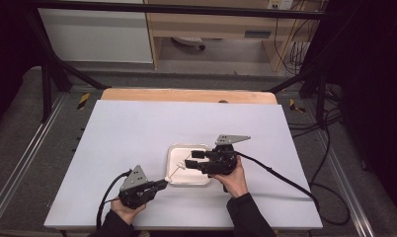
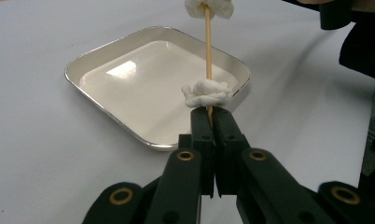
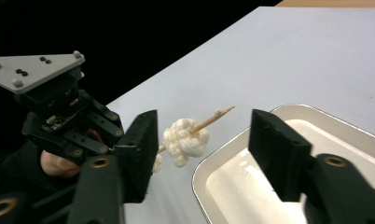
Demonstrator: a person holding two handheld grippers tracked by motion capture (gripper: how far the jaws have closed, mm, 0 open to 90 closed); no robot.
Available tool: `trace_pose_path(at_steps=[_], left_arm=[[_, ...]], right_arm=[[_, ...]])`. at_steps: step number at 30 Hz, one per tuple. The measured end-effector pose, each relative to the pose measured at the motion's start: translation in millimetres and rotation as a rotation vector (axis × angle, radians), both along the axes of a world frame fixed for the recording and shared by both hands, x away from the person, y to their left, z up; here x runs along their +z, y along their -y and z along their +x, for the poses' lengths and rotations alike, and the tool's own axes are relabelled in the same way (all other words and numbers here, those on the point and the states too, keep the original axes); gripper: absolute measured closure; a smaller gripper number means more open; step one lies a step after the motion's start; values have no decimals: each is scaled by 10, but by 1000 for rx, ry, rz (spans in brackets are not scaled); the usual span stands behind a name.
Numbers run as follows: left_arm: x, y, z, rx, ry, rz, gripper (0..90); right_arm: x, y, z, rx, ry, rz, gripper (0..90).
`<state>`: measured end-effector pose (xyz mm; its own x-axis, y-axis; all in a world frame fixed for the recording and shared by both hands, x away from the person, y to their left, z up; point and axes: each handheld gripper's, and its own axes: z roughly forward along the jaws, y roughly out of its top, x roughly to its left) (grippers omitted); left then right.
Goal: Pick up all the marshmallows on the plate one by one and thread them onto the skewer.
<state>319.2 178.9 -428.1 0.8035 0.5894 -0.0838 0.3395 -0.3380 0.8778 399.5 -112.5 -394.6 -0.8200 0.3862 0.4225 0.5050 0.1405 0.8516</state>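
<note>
Nearest the person, the left gripper point(image 1: 159, 186) has its fingers point(image 2: 204, 140) pressed together on the lower end of a thin wooden skewer point(image 2: 207, 51). A white fluffy lump point(image 2: 207, 93), soft like cotton or marshmallow, sits on the stick just beyond those fingertips, touching them or nearly so. From there the skewer runs up and away over the near rim of a white tray point(image 2: 101, 51) with rounded corners, which rests on the white table point(image 1: 137, 128). A second white lump point(image 2: 209, 8) is threaded farther up the stick, near its far tip.

Beyond that, the right gripper point(image 1: 194, 160) hangs over the tray with its fingers point(image 3: 280, 154) spread wide, holding nothing. In the right gripper view the far lump point(image 3: 185, 136) and the skewer's pointed tip point(image 3: 223, 112) lie between the two open fingers, closer to the left-hand one, without touching either. The tray's corner point(image 3: 209, 172) lies below and just beside the right-hand finger.

Past the table's far wooden edge point(image 1: 186, 95) stand pale cabinets point(image 1: 95, 34) and trailing cables point(image 1: 330, 143).
</note>
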Motion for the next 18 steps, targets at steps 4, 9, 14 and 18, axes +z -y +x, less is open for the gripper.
trace_pose_path(at_steps=[4, 9, 14, 18], left_arm=[[7, -23, 6, 9, -6, -11, 881], [7, -32, 18, 8, -16, -19, 881], [13, -47, 18, 35, -30, -3, 881], [19, -49, 26, 40, -35, 0, 881]], right_arm=[[27, 47, -8, -28, 42, -55, 299], [-6, 129, -10, -77, 78, -124, 201], [-111, 298, -9, -131, 90, -178, 85], [-181, 433, -19, -166, 85, -222, 43]])
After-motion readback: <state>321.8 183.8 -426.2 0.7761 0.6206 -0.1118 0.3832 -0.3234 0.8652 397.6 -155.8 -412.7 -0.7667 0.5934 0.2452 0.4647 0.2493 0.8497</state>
